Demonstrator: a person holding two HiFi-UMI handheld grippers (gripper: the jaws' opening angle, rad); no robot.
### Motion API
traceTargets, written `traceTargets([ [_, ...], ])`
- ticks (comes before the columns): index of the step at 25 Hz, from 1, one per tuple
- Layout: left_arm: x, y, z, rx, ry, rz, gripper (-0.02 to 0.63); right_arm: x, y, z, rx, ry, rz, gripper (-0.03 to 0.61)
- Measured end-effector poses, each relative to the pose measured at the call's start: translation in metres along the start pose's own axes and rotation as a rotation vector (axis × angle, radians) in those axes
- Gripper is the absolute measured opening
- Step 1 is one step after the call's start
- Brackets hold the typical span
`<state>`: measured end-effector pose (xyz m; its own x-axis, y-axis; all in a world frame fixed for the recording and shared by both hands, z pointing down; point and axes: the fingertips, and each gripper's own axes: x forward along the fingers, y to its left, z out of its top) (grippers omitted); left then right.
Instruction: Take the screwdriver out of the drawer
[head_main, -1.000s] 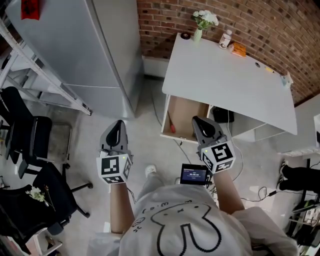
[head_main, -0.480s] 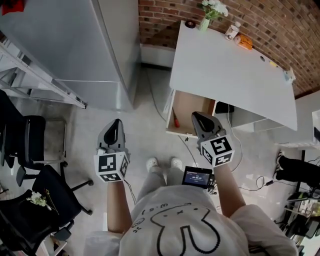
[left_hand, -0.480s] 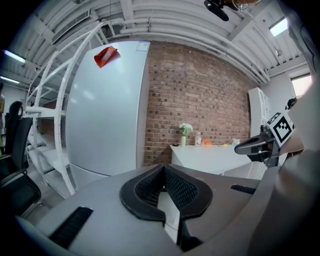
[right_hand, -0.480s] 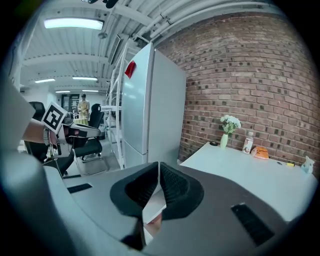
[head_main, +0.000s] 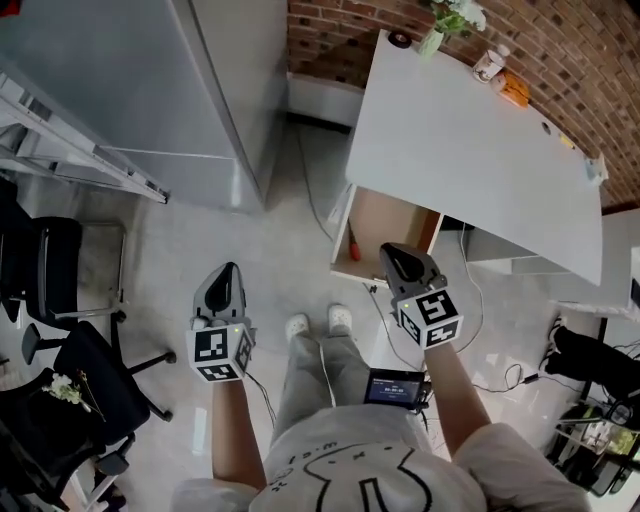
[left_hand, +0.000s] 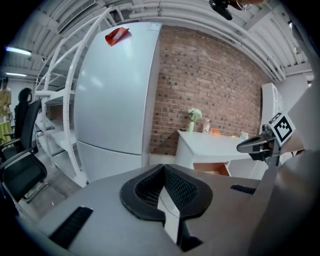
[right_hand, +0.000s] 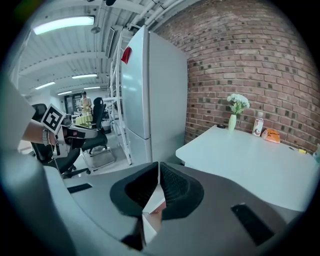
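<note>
Here, the white desk (head_main: 470, 140) has its drawer (head_main: 395, 225) pulled open under the near left corner. The left gripper (head_main: 229, 270) and right gripper (head_main: 391, 253) are both clenched, empty, the right one's tip by the drawer's front edge. The screwdriver (head_main: 352, 244) lies along the drawer's left wall, red handle frontward, shaft pointing back under the desk. Since a second ago both grippers have sunk; the screwdriver has stayed put.
</note>
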<state>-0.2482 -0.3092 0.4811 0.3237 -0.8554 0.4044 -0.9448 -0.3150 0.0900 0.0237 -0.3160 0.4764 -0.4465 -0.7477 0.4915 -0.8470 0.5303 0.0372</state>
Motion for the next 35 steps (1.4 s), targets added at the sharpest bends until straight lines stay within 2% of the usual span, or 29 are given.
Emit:
traceTargets([
  [8,0.044,0.016,-0.068,-0.006,0.086,0.015,0.012,0.061,-0.009,-0.059,-0.030,0.072,0.074,0.023],
  [17,0.085,0.036,-0.135,-0.064,0.123,0.052,0.012,0.119,-0.023,-0.126,0.006,0.121,0.088,0.023],
  [23,0.110,0.047,-0.167,-0.103,0.139,0.072,0.012,0.148,-0.036,-0.170,0.089,0.205,0.073,0.023],
  [31,0.127,0.047,-0.213,-0.119,0.249,0.036,0.012,0.183,-0.034,-0.235,0.205,0.398,0.084,0.026],
  [32,0.129,0.046,-0.217,-0.116,0.262,0.030,0.012,0.187,-0.035,-0.242,0.212,0.423,0.081,0.032],
  [34,0.134,0.047,-0.225,-0.115,0.285,0.021,0.012,0.196,-0.037,-0.255,0.214,0.473,0.076,0.125],
  [35,0.136,0.047,-0.228,-0.117,0.293,0.019,0.012,0.200,-0.037,-0.260,0.211,0.496,0.075,0.132],
])
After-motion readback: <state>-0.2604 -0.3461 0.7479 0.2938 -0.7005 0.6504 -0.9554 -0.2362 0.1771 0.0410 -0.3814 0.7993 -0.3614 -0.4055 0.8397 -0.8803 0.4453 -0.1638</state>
